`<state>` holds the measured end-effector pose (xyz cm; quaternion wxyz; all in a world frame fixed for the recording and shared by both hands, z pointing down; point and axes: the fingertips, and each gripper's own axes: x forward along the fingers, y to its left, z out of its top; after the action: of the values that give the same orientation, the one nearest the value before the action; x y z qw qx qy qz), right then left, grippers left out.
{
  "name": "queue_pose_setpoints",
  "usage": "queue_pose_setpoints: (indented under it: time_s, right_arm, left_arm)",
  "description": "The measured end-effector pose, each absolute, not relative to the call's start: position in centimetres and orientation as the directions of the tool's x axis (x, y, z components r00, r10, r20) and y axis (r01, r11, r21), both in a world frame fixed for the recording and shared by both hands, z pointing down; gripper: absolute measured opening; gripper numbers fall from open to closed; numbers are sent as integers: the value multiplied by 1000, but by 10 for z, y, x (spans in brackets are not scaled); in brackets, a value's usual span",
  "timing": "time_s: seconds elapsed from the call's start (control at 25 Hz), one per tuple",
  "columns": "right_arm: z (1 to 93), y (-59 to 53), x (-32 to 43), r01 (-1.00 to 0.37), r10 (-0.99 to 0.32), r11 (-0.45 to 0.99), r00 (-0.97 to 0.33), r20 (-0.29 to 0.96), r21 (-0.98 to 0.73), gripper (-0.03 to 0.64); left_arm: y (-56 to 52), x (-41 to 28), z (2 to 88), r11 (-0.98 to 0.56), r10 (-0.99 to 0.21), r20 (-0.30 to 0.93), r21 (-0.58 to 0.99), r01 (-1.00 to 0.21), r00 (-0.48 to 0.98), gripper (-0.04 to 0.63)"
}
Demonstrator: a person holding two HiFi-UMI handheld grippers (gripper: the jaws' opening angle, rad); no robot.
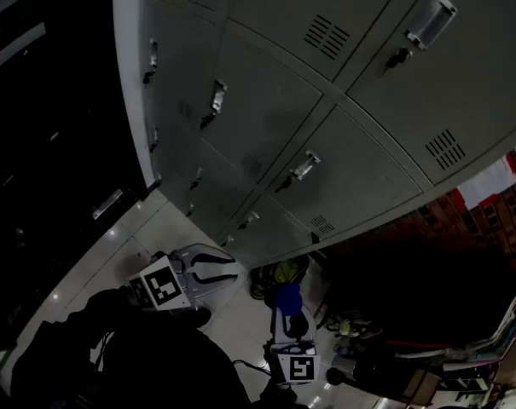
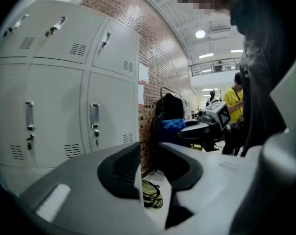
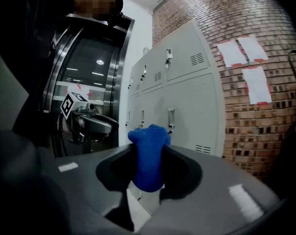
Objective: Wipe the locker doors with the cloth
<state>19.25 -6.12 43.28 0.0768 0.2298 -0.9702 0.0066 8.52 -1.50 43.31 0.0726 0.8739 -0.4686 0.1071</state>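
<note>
A bank of grey locker doors [image 1: 326,143] with handles and vents fills the upper head view, and appears as lockers [image 2: 59,106] and lockers [image 3: 182,97] in the gripper views. My right gripper [image 1: 290,313] is low down, away from the doors, shut on a bunched blue cloth [image 1: 287,297]. The cloth [image 3: 148,160] sticks up between the jaws of the right gripper [image 3: 148,180]. My left gripper [image 1: 230,269] hangs near the bottom locker row. The left gripper [image 2: 150,160] is open, with nothing in the narrow gap between its jaws.
Yellow-green shoes [image 2: 151,195] lie on the floor by the locker base. A brick wall [image 3: 265,82] carries white paper sheets [image 3: 250,50]. A steel-framed glass door [image 3: 89,72] stands left of the lockers. A person in yellow [image 2: 232,99] stands beyond a clothes rack [image 2: 172,106].
</note>
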Motion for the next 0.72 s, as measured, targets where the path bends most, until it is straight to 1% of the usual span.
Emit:
queue_pose_setpoints:
  time_s: [0.16, 0.2, 0.24, 0.28, 0.4, 0.48, 0.56, 0.72]
  right_arm:
    - [430, -28, 108, -386, -387, 922, -909, 151, 38, 121]
    - [429, -21, 99, -371, -373, 928, -916, 146, 46, 121]
    - [427, -15, 106, -348, -353, 936, -925, 140, 54, 121]
    - [425, -12, 132, -318, -324, 946, -936, 135, 61, 121]
    - [422, -7, 261, -204, -211, 977, -967, 145, 59, 121]
    - [422, -2, 323, -139, -146, 989, -979, 146, 55, 121]
    - [423, 7, 346, -90, -97, 994, -986, 139, 61, 121]
    - [422, 32, 363, 35, 29, 998, -991, 129, 49, 121]
  left_arm:
    - [30, 4, 431, -489, -846, 242, 3, -872, 475, 101]
    - [40, -4, 430, -472, -858, 238, -14, -881, 456, 100]
    - [49, 3, 429, -451, -870, 236, -29, -892, 432, 100]
    - [57, 28, 429, -421, -885, 238, -36, -907, 401, 101]
    - [78, 155, 438, -294, -921, 270, -13, -956, 279, 100]
    - [94, 215, 442, -220, -935, 288, -11, -975, 207, 101]
    - [111, 240, 439, -168, -946, 287, -34, -985, 151, 101]
    - [151, 271, 431, -44, -959, 283, -75, -996, 21, 100]
